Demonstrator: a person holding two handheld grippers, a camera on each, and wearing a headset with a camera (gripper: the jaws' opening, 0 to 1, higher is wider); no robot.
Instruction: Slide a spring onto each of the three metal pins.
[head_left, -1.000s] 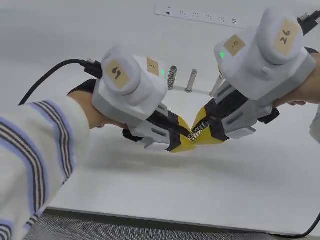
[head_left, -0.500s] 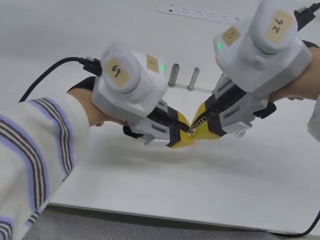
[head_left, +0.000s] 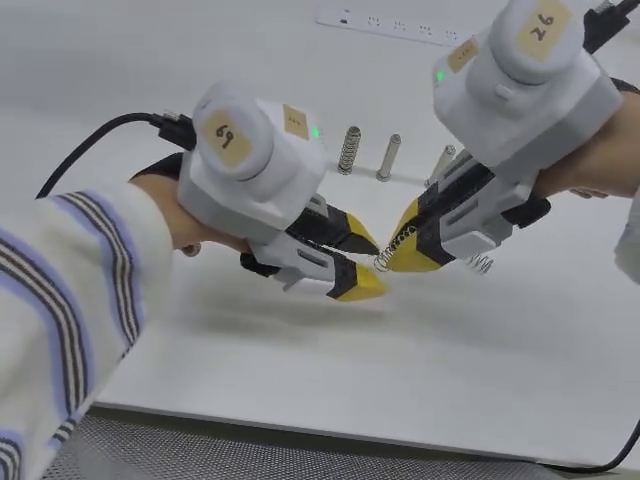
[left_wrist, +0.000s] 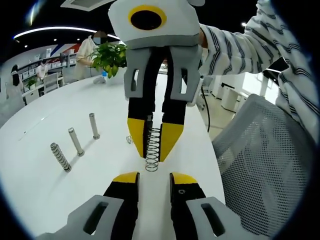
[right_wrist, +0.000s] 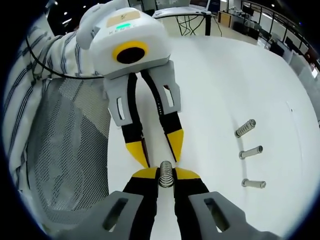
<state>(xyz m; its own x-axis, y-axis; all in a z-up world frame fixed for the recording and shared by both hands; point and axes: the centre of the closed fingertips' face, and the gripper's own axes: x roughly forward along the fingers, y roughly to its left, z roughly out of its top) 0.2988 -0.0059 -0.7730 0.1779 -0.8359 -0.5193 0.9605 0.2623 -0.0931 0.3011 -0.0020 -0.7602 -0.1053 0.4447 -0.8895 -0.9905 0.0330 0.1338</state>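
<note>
My right gripper (head_left: 400, 256) is shut on a small steel spring (head_left: 394, 249), which sticks out from its yellow tips (right_wrist: 166, 176). Facing it, my left gripper (head_left: 368, 266) stands open just short of the spring's free end (left_wrist: 152, 156); its jaws are spread in the right gripper view (right_wrist: 159, 150). Three upright metal pins stand in a row behind the grippers. The left pin (head_left: 348, 150) carries a spring. The middle pin (head_left: 388, 157) is bare. The right pin (head_left: 441, 163) is bare and partly hidden by the right gripper.
A loose spring (head_left: 481, 264) lies on the white table (head_left: 300, 360) under the right gripper. A white power strip (head_left: 400, 22) runs along the far edge. A black cable (head_left: 90, 160) trails left. A mesh chair (left_wrist: 260, 155) stands beside the table.
The left gripper has let go of the spring, opened and drawn back a little. The right gripper keeps the spring and has risen slightly.
</note>
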